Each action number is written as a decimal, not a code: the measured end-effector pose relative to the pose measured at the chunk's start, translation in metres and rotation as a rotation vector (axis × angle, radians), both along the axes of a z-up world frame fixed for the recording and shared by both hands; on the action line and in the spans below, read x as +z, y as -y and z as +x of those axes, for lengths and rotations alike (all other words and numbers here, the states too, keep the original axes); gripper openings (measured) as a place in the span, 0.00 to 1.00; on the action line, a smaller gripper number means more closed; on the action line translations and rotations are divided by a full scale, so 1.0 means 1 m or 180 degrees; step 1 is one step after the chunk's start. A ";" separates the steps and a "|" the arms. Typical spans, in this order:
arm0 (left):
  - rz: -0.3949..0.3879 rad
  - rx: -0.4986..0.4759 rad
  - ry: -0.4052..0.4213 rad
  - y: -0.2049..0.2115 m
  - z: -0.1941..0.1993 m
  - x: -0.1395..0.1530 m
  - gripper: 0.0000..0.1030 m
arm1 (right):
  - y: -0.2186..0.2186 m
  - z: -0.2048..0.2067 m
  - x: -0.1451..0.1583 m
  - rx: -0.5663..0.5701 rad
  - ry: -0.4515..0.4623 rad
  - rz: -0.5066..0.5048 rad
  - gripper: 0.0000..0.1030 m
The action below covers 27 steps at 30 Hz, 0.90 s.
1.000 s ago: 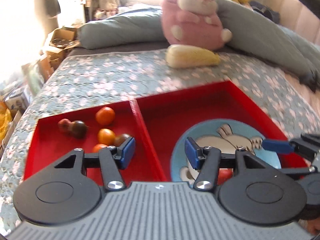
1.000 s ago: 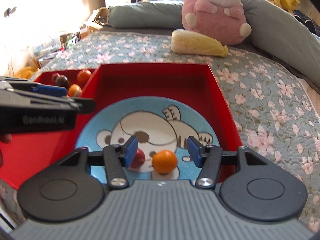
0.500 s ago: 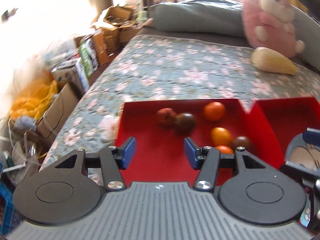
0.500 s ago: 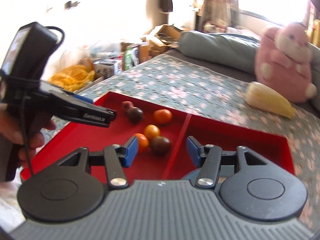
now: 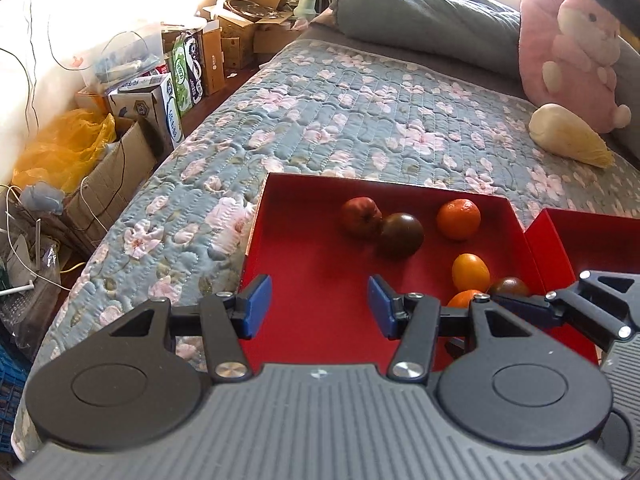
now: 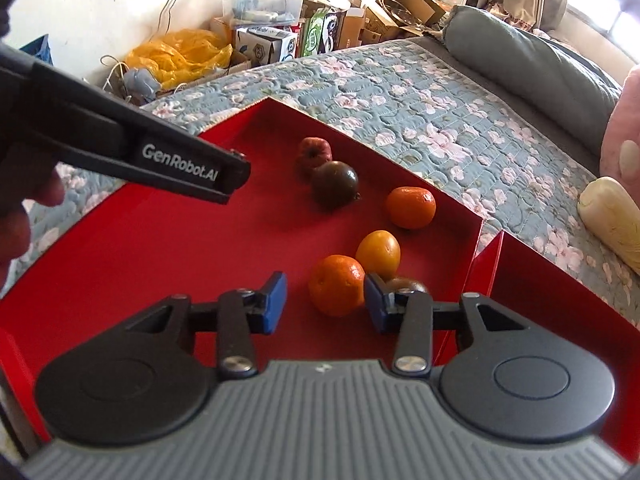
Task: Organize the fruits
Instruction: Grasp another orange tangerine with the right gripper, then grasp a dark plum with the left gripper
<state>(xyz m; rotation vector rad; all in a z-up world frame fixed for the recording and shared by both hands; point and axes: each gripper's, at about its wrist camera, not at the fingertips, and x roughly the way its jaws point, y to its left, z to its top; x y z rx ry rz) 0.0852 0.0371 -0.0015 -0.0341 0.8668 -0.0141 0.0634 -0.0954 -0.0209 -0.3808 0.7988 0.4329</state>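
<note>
A red tray (image 5: 304, 248) (image 6: 160, 248) lies on the flowered bed. It holds a red fruit (image 5: 360, 216) (image 6: 315, 153), a dark fruit (image 5: 401, 235) (image 6: 334, 184), a tangerine (image 5: 458, 218) (image 6: 411, 207), a yellow-orange fruit (image 5: 471, 272) (image 6: 378, 254), another tangerine (image 6: 337, 285) and a second dark fruit (image 5: 509, 286). My left gripper (image 5: 316, 312) is open and empty over the tray's near left part. My right gripper (image 6: 325, 307) is open, with the near tangerine just ahead between its fingers. A second red tray (image 5: 592, 240) (image 6: 560, 308) sits to the right.
A pink plush toy (image 5: 572, 52) and a pale cabbage (image 5: 568, 136) (image 6: 612, 216) lie at the back right, by a grey pillow (image 5: 420, 20). Cardboard boxes (image 5: 160, 92) and a yellow bag (image 5: 60, 148) crowd the floor left of the bed.
Both grippers have swung left, from the blue plate in the right tray to the left tray with the loose fruits. Both stay open and empty.
</note>
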 end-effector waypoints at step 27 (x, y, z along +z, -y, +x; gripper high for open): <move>-0.0021 -0.1666 0.0050 0.106 -0.012 -0.029 0.56 | 0.136 -0.108 0.068 -0.0816 0.0392 0.1114 0.38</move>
